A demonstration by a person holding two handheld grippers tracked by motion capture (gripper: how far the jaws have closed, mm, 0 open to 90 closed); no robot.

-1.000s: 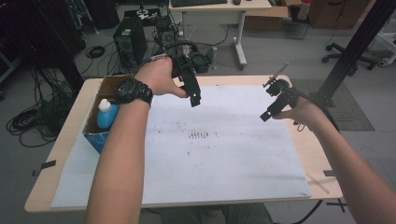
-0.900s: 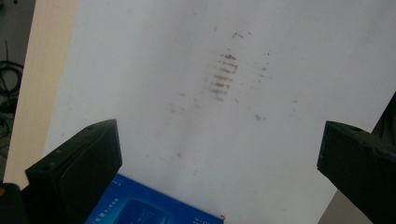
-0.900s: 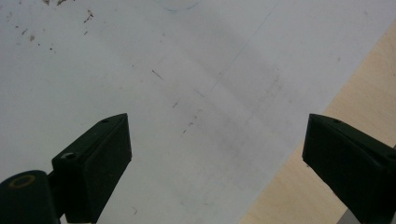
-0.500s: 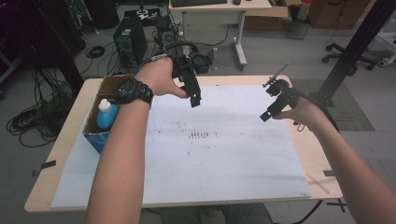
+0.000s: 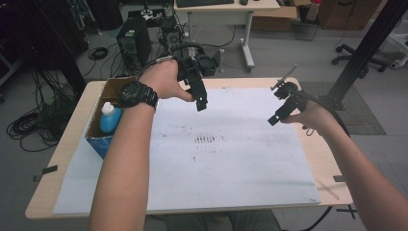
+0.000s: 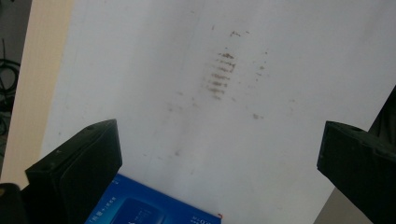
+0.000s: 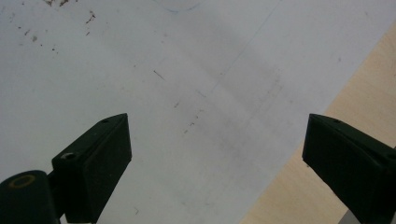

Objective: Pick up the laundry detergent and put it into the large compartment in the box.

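Both grippers hover over a large white paper sheet [image 5: 231, 159] that covers most of the wooden table [image 5: 72, 144]. My left gripper [image 5: 201, 104] is held above the sheet's far left part, pointing down. In the left gripper view its jaws stand wide apart [image 6: 219, 163] with nothing between them, above brown smudges [image 6: 222, 74] on the paper. My right gripper [image 5: 273, 120] hangs over the sheet's far right part. Its jaws are likewise wide apart [image 7: 215, 158] and empty, over bare paper [image 7: 187, 70] near the sheet's edge.
A cardboard box with a blue side [image 5: 103, 144] stands at the table's left edge, holding a blue bottle [image 5: 109, 119] with a white cap. Its blue printed face [image 6: 154, 207] peeks into the left gripper view. Bare wood [image 7: 359, 93] borders the paper. Cables and a computer lie beyond the table.
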